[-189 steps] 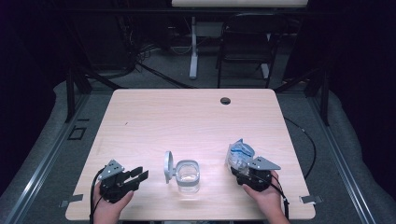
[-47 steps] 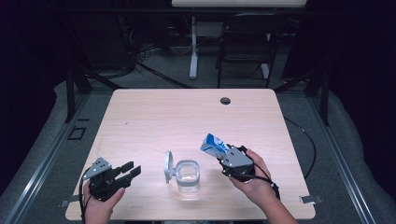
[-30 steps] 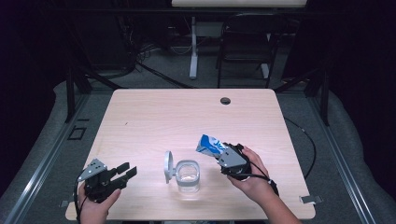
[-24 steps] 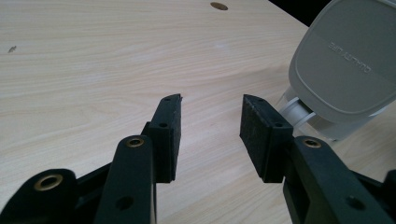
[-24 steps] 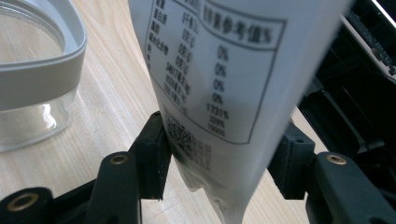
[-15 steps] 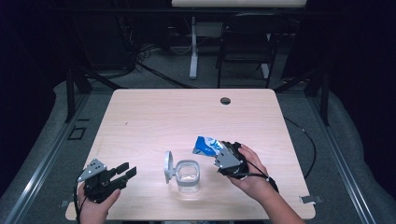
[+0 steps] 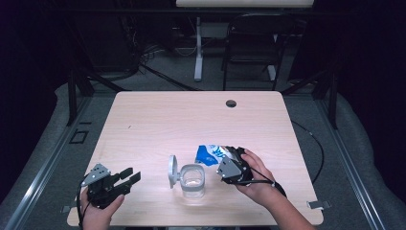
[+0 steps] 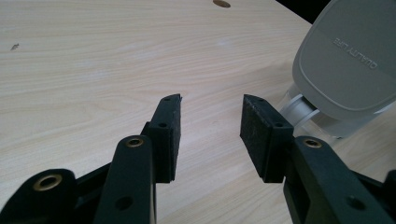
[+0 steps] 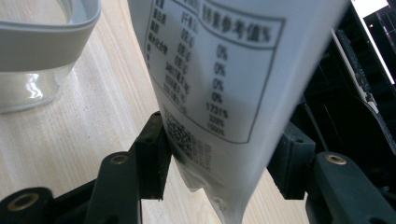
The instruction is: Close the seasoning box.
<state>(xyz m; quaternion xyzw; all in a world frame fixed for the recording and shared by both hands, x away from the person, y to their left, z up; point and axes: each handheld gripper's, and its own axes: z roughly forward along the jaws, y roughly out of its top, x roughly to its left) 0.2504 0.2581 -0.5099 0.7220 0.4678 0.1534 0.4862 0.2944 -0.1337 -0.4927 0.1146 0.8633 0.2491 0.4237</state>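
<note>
This looks like a lab or recording studio: a pale wooden tabletop [image 7: 158,124] with a cable hole [image 7: 231,103] stands on grey carpet [image 7: 57,143] in a dark room, with metal stands [image 7: 197,52], loose cables [image 7: 143,52] and a folding chair [image 7: 249,48] behind it.

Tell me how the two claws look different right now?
The left claw is open with nothing between its jaws, while the right claw is shut on a blue-and-white plastic packet. The left claw sits near the table's front corner; the right one is close beside the clear jar with the grey flip lid. Both are black and hand-held.
</note>
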